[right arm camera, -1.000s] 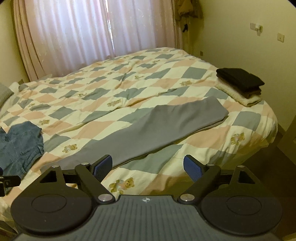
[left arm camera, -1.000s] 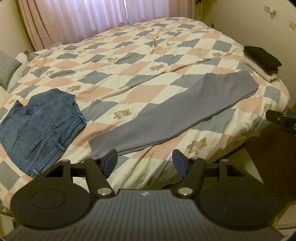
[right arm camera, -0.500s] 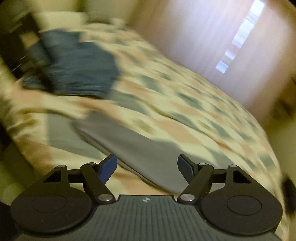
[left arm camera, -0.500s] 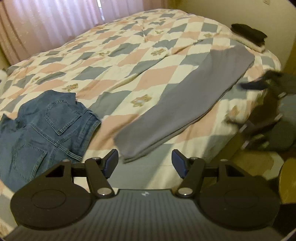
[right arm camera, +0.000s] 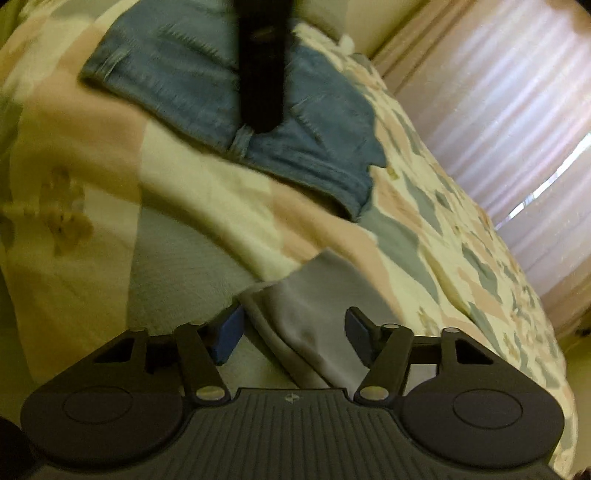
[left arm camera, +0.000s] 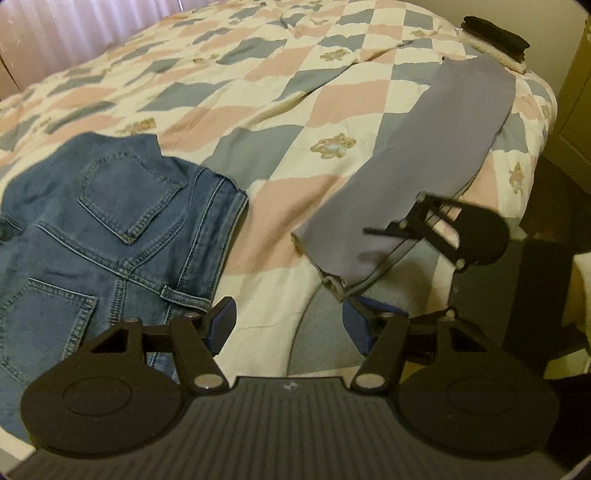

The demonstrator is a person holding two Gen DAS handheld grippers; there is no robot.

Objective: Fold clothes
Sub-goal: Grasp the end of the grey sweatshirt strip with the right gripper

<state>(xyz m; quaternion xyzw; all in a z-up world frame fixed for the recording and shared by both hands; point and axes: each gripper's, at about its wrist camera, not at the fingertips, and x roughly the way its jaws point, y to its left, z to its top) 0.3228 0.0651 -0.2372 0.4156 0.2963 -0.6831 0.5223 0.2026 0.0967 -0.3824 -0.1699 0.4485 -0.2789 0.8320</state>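
Observation:
A long grey garment (left arm camera: pixel 424 162) lies flat in a strip across the quilt, its near end at the bed's edge. Blue jeans (left arm camera: pixel 110 229) lie crumpled at the left. My left gripper (left arm camera: pixel 288 325) is open and empty, hovering over the bed's edge between the jeans and the grey end. My right gripper (left arm camera: pixel 369 240) hangs just over that grey end, seen side-on. In the right wrist view it (right arm camera: pixel 293 332) is open, with the grey garment's end (right arm camera: pixel 314 295) lying between its fingers, not pinched. The jeans (right arm camera: pixel 207 81) show blurred beyond.
The checked quilt (left arm camera: pixel 295 110) covers the whole bed. A folded black stack (left arm camera: pixel 495 33) on a cream towel sits at the far right corner. Dark floor (left arm camera: pixel 546 221) lies right of the bed. Curtains (right arm camera: pixel 498 92) hang behind. A dark blurred shape (right arm camera: pixel 262 74) crosses the right wrist view's top.
Both grippers have come down toward the grey garment's near end. The right one swung round to face along the bed and now has the grey end between its open fingers.

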